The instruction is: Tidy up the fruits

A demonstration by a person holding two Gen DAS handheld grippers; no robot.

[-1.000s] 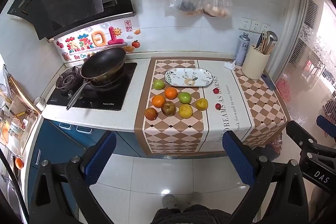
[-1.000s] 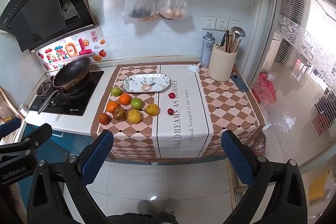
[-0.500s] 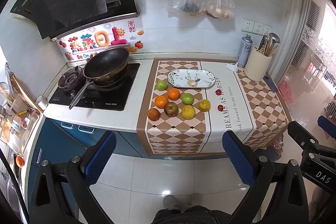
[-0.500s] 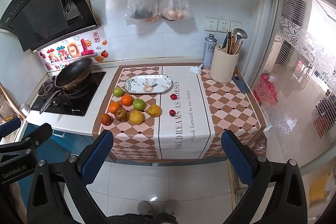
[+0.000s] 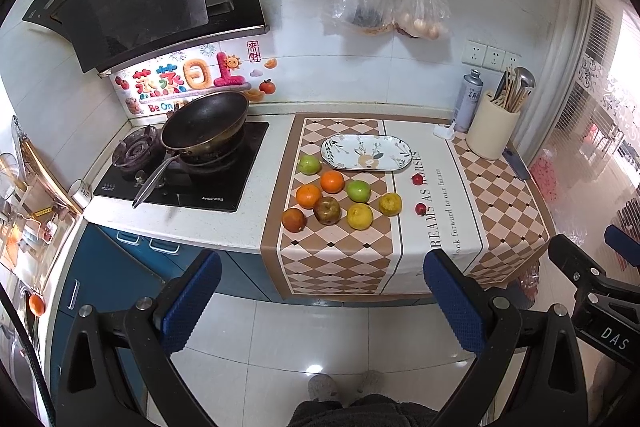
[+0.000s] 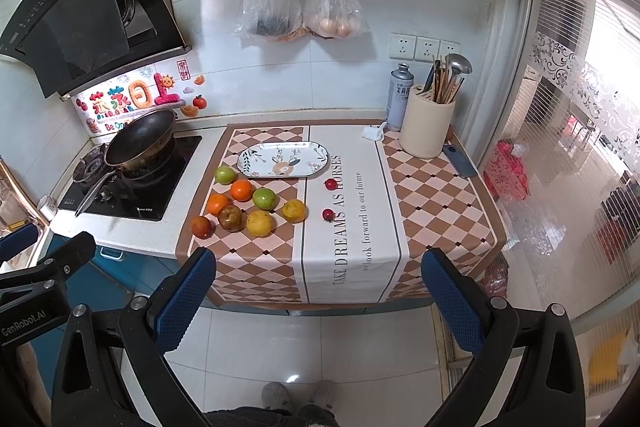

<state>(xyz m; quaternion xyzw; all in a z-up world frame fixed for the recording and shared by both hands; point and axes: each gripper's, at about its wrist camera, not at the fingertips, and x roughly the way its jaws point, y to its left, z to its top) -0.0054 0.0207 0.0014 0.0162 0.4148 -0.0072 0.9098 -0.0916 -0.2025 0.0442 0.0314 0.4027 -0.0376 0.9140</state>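
Observation:
Several fruits lie in a cluster on the checked cloth: green apples (image 5: 309,164) (image 5: 358,190), oranges (image 5: 332,181) (image 5: 308,195), a brown apple (image 5: 327,210) and yellow citrus (image 5: 359,215) (image 5: 390,203). Two small red fruits (image 5: 417,179) (image 5: 420,209) sit to their right. An empty patterned oval plate (image 5: 366,157) (image 6: 282,159) lies behind the cluster. My left gripper (image 5: 322,295) and right gripper (image 6: 318,295) both stand open with nothing between the fingers, held out over the floor, well short of the counter.
A black wok (image 5: 204,121) sits on the stove at the left. A beige utensil holder (image 6: 427,125), a spray can (image 6: 399,95) and a dark phone (image 6: 459,159) stand at the right back. Bags (image 6: 298,7) hang on the wall. A person's feet (image 6: 296,393) show below.
Both views have drifted slightly, so the counter and fruits sit a little lower and larger in frame. Nothing on the counter has moved; both grippers stay open.

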